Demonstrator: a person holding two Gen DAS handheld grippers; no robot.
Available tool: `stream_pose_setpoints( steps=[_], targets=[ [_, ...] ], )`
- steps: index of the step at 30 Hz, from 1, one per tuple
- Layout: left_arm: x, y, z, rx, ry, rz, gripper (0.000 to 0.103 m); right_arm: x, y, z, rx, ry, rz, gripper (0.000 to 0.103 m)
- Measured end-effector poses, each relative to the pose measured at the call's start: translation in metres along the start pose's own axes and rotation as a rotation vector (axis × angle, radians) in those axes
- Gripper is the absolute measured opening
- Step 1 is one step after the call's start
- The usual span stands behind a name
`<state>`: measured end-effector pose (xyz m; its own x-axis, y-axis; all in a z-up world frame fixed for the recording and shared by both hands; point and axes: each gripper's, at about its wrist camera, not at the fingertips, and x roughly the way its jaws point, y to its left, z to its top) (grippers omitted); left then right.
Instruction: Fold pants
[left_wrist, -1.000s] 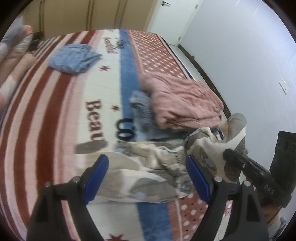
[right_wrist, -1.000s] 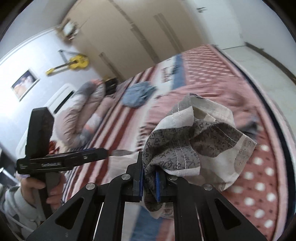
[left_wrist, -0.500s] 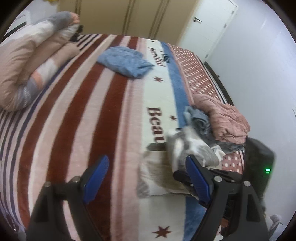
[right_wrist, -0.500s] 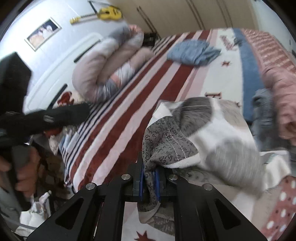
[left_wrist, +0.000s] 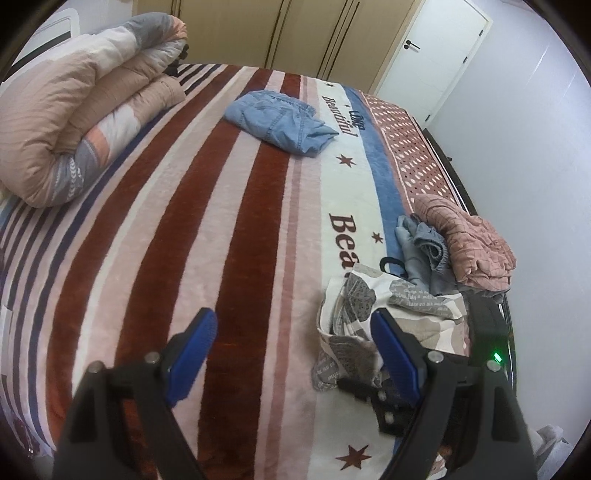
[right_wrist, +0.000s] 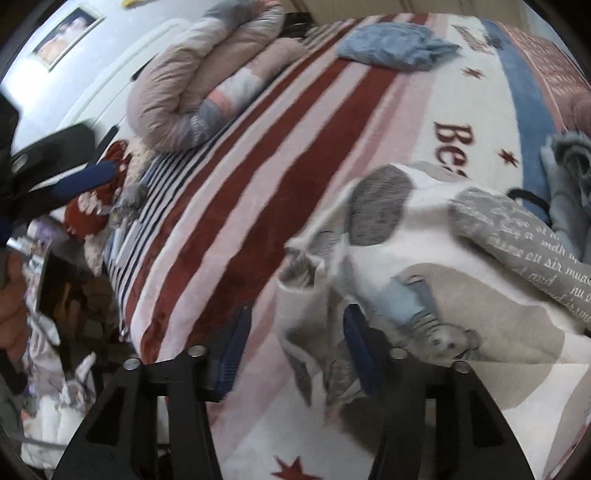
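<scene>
2 wrist cams, both low over striped bed (left_wrist: 229, 206), facing headboard; right cam closer; shared: patterned pants (right_wrist: 424, 258)

Cream-and-grey printed pants (left_wrist: 391, 310) lie crumpled in a heap near the striped bed's (left_wrist: 229, 229) edge.

"Where are the pants (left_wrist: 391, 314)?"
"On the bed (left_wrist: 229, 236), near its right edge. A clothes pile (left_wrist: 454, 243) lies just behind them."
"And far back?"
"A rolled quilt (left_wrist: 81, 110) at the left."
</scene>
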<state>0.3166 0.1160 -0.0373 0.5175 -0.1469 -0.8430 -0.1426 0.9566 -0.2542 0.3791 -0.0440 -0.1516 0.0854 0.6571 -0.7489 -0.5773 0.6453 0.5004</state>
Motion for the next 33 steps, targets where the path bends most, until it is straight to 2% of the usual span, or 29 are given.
stream_pose_setpoints(
  steps=[2, 4, 7, 9, 11, 16, 18, 21, 24, 27, 30, 33],
  targets=[
    [-0.001, 0.000, 0.001, -0.002, -0.002, -0.003, 0.082, -0.012, 0.010, -0.003, -0.024, -0.008, 0.039, 0.049],
    [-0.002, 0.000, 0.002, -0.004, -0.008, -0.001, 0.082, -0.032, 0.014, -0.006, -0.031, -0.053, 0.046, 0.049],
    [-0.003, -0.001, 0.003, 0.011, -0.011, 0.006, 0.082, -0.060, 0.002, -0.003, -0.007, -0.120, -0.007, 0.049],
    [-0.001, -0.002, 0.003, 0.026, -0.007, 0.011, 0.082, -0.064, -0.010, 0.001, -0.010, -0.126, -0.069, 0.049],
    [0.001, -0.003, 0.001, 0.030, -0.003, 0.010, 0.082, -0.053, -0.021, 0.003, -0.023, -0.095, -0.114, 0.049],
    [0.004, -0.005, -0.004, 0.024, 0.006, 0.011, 0.082, -0.013, -0.036, -0.004, 0.009, -0.003, -0.043, 0.045],
    [0.005, -0.005, -0.006, 0.027, 0.011, 0.013, 0.082, -0.004, -0.034, -0.011, 0.008, 0.029, -0.021, 0.045],
    [0.006, -0.004, -0.009, 0.030, 0.018, 0.015, 0.082, 0.004, -0.028, -0.024, 0.023, 0.083, 0.056, 0.045],
    [0.008, -0.004, -0.010, 0.026, 0.022, 0.012, 0.082, 0.007, -0.014, -0.037, -0.025, 0.110, 0.068, 0.045],
    [0.007, -0.004, -0.008, 0.021, 0.018, 0.007, 0.082, 0.003, -0.002, -0.039, -0.054, 0.075, 0.062, 0.045],
    [0.005, -0.004, -0.007, 0.024, 0.014, 0.018, 0.082, -0.008, -0.012, -0.033, 0.057, -0.039, 0.022, 0.045],
    [0.005, -0.003, -0.007, 0.024, 0.013, 0.019, 0.082, -0.007, -0.015, -0.029, 0.076, -0.054, 0.015, 0.045]
  ],
)
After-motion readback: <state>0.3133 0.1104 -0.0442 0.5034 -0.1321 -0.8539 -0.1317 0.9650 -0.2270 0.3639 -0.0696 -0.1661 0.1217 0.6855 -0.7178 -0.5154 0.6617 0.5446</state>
